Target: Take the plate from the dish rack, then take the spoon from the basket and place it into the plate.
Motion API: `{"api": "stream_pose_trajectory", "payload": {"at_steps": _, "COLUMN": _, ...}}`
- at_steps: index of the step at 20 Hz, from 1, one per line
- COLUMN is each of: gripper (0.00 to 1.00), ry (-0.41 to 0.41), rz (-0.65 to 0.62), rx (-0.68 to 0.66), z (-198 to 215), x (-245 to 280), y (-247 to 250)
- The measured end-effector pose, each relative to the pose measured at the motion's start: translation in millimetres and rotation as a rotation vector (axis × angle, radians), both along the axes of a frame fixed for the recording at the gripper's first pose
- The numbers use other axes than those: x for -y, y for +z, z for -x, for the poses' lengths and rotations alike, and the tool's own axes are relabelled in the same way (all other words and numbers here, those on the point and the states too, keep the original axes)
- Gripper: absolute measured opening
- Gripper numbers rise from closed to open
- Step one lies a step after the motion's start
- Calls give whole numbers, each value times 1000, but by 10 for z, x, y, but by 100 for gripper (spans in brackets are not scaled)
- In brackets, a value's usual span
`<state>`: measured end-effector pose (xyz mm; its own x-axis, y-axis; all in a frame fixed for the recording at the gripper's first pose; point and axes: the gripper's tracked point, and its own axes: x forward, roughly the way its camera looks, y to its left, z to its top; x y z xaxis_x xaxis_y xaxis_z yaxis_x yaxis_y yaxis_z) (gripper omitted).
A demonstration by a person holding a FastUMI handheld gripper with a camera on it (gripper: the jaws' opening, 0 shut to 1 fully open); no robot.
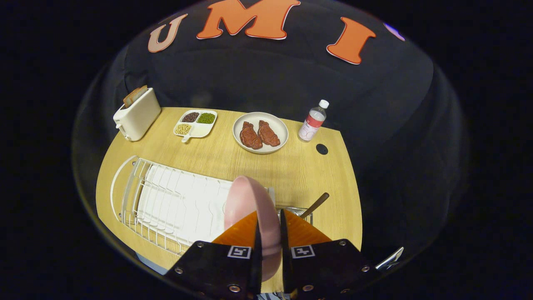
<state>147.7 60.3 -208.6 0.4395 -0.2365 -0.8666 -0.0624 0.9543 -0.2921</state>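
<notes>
Pink and standing on edge, the plate [250, 204] sat between the two fingers of the gripper [270, 227], which pinched its rim from both sides. It was over the near right end of the white wire dish rack [166, 204], whose ribbed drain tray stretched away to the left on the pale wooden table [300, 166]. Just right of the fingers, a brown spoon handle [315, 205] slanted up out of a wire basket [302, 210], most of which was hidden behind the finger. Beyond the rack, well apart from the gripper, a round plate with two brown meat pieces [260, 132] lay near the table's far edge. A clear bottle with a white cap [313, 121] stood just to its right. A divided dish of beans [195, 123] lay to its left, and farther left stood a white toaster holding bread [136, 113].
</notes>
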Motion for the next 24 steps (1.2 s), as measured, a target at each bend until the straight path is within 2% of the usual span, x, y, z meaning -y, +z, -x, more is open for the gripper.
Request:
{"api": "stream_pose_trajectory", "payload": {"at_steps": 2, "gripper": 16, "ry": 12, "rz": -32, "rx": 5, "z": 32, "x": -97, "y": 77}}
{"api": "stream_pose_trajectory", "payload": {"at_steps": 6, "gripper": 16, "ry": 65, "rz": -49, "rx": 29, "z": 191, "x": -201, "y": 264}}
{"api": "stream_pose_trajectory", "payload": {"at_steps": 13, "gripper": 16, "ry": 148, "rz": -172, "rx": 78, "z": 829, "x": -382, "y": 538}}
{"api": "stream_pose_trajectory", "payload": {"at_steps": 19, "gripper": 16, "ry": 175, "rz": -256, "rx": 56, "z": 1541, "x": -395, "y": 371}}
{"api": "stream_pose_trajectory", "payload": {"at_steps": 24, "gripper": 16, "ry": 144, "rz": -343, "rx": -3, "z": 1956, "x": -376, "y": -28}}
